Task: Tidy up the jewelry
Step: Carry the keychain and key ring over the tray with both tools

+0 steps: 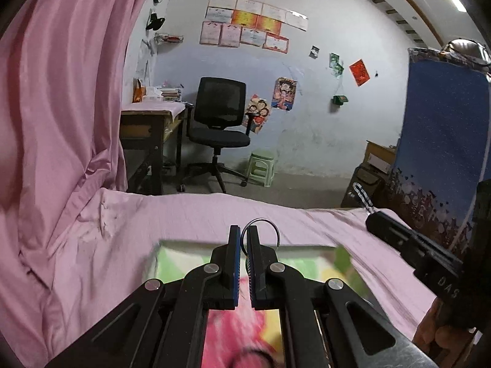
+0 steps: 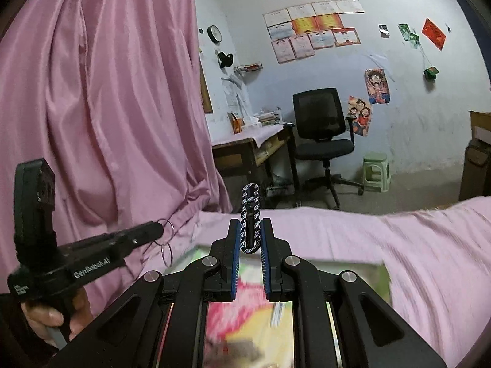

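We note open pink bedsheet (image 1: pixel 190 214) ahead; hanging pink curtain (image 1: pixel 61 107) blocks left, tall blue fabric wardrobe (image 1: pixel 442 141) blocks right.

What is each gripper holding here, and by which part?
The left gripper pinches thin metal rings by their near edge. The right gripper clamps a striped black-and-white braided piece by its lower end, the rest standing above the fingertips.

a tray (image 1: pixel 184 245) lies on the bed (image 1: pixel 307 224), chair (image 1: pixel 219 116) behind.
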Action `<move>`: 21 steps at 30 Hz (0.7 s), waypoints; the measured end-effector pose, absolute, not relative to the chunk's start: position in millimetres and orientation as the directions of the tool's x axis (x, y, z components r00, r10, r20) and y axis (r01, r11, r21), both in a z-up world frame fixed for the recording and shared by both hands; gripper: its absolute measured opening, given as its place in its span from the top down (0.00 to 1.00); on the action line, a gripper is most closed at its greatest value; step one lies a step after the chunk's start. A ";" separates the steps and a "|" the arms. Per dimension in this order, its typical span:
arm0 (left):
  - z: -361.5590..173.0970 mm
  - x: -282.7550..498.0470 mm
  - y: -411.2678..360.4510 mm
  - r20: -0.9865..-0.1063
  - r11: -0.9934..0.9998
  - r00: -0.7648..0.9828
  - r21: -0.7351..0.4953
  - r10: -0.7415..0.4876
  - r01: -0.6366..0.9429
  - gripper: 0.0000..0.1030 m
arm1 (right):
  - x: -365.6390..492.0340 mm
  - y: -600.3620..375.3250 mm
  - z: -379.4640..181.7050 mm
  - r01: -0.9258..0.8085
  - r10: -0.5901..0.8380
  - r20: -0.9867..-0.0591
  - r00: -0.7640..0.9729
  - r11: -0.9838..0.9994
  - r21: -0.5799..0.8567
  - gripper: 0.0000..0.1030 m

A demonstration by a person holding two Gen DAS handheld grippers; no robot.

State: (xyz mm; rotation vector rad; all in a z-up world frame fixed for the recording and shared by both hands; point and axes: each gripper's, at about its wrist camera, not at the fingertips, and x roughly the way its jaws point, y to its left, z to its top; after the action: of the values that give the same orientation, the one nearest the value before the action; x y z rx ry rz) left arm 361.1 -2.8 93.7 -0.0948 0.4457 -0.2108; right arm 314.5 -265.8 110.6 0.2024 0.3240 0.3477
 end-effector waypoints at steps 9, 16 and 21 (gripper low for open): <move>79.5 430.0 2.3 -0.522 0.968 0.817 -0.079 -0.245 0.240 0.96 | 360.2 -252.5 95.6 -0.213 0.304 -0.388 0.870 0.942 0.260 0.89; 75.6 449.5 5.1 -0.583 0.951 0.762 -0.063 -0.281 0.302 0.96 | 376.4 -244.8 90.2 -0.144 0.249 -0.496 0.832 0.960 0.240 0.89; 56.6 456.6 7.7 -0.623 0.946 0.719 -0.121 -0.309 0.301 0.96 | 381.3 -247.5 75.4 -0.105 0.231 -0.563 0.793 0.963 0.247 0.89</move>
State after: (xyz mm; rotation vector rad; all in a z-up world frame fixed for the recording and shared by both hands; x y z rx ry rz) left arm 456.6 7.7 56.6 -0.0111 0.6907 -0.3374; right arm 381.3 -247.5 75.4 0.2082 0.6299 0.1818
